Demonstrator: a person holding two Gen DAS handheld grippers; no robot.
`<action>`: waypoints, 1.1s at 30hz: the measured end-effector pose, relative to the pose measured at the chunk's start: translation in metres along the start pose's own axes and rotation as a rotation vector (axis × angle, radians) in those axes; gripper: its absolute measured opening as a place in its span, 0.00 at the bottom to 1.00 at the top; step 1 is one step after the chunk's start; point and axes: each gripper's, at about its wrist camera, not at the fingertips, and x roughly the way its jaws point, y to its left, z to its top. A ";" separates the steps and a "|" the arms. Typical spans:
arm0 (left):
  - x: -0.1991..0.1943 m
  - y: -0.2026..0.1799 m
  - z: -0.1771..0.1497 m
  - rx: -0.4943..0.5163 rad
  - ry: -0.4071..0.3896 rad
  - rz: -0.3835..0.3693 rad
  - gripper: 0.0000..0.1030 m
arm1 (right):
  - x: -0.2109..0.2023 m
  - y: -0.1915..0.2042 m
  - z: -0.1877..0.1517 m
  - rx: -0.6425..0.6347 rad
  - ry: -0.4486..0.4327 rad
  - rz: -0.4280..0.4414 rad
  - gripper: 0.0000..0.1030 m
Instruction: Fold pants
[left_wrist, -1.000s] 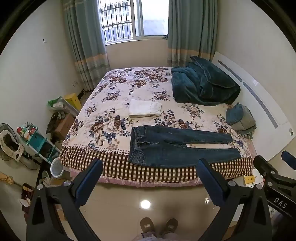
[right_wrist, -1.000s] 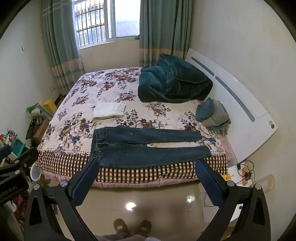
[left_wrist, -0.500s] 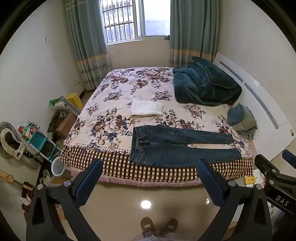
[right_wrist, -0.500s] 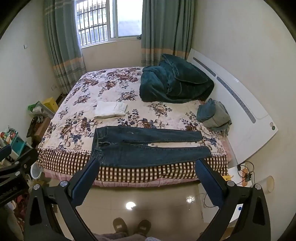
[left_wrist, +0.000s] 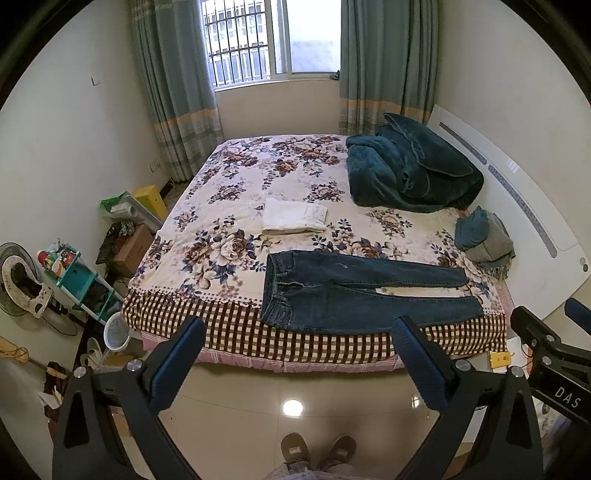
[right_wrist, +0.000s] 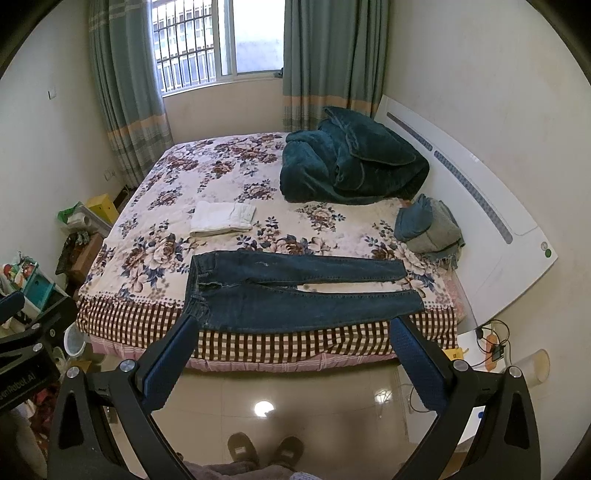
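Note:
Dark blue jeans (left_wrist: 354, 291) lie flat across the near edge of the bed, waist to the left and legs to the right; they also show in the right wrist view (right_wrist: 291, 291). My left gripper (left_wrist: 299, 332) is open and empty, held above the floor in front of the bed. My right gripper (right_wrist: 291, 328) is open and empty too, at about the same distance. Both are well apart from the jeans.
The bed (left_wrist: 236, 325) has a floral sheet and a checked edge. On it lie a folded white garment (left_wrist: 293, 220), a teal blanket heap (left_wrist: 410, 177) and folded blue-grey clothes (left_wrist: 484, 236). Clutter and a shelf (left_wrist: 74, 273) stand left. A white headboard (left_wrist: 517, 221) is right.
Both views have shifted slightly; the bed and jeans sit a little higher in the frames. The grippers remain open and the jeans have not moved.

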 end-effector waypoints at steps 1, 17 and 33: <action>0.000 0.000 0.000 0.001 0.000 0.000 1.00 | 0.001 -0.001 -0.001 0.001 -0.002 0.001 1.00; -0.001 0.003 -0.003 -0.002 0.004 0.001 1.00 | 0.006 -0.003 -0.004 0.000 -0.002 0.003 1.00; 0.001 0.001 -0.004 0.000 0.003 0.003 1.00 | 0.006 -0.002 -0.004 -0.002 0.000 0.007 1.00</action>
